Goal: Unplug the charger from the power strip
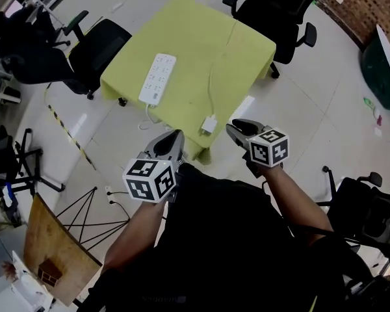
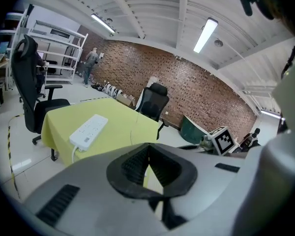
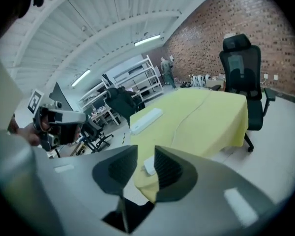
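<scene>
While the fingers hover, the charger lies beyond them.

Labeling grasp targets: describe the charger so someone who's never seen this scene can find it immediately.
Find the yellow-green table among the black office chairs. The charger lies at the table edge nearest the person, apart from the long white power strip. It is the small squarish white block with a thin cable trailing away across the table.
</scene>
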### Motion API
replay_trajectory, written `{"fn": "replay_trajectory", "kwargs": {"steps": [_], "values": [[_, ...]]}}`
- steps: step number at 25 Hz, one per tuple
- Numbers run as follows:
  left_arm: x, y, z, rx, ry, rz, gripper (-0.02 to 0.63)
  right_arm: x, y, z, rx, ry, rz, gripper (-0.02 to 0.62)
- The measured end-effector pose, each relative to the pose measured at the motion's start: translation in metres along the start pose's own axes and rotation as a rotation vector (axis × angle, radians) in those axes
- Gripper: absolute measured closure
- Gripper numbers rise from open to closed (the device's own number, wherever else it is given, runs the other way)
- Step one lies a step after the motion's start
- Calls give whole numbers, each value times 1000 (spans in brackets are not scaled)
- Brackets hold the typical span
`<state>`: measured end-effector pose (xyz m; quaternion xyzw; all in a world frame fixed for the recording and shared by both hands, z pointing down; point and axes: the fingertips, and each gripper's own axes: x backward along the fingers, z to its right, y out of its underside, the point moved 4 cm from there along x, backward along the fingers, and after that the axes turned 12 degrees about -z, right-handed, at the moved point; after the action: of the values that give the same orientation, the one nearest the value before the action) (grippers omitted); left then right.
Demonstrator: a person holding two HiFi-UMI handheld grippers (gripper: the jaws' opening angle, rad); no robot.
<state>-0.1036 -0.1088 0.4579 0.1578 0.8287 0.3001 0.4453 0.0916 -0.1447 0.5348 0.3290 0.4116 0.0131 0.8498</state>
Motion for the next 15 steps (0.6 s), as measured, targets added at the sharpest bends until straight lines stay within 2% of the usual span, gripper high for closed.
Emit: {"fn": "replay_trajectory", "kwargs": {"steps": [2,3,7,10,15], "values": [[3,10,16,2,-10,1,600,29,3,-9,4,-26,67,574],[4,16,24,5,-16,1,600,43,5,-13,7,-42,97,594],[8,37,52,22,-36,10,600,89,16,-31,9,-139,188,594],[11,50,63,35,-42,10,600,106,23,-45,6,-205,213,594],[18,52,61,35,-25,5,600,108,21,-66,45,-210,200,594]]}}
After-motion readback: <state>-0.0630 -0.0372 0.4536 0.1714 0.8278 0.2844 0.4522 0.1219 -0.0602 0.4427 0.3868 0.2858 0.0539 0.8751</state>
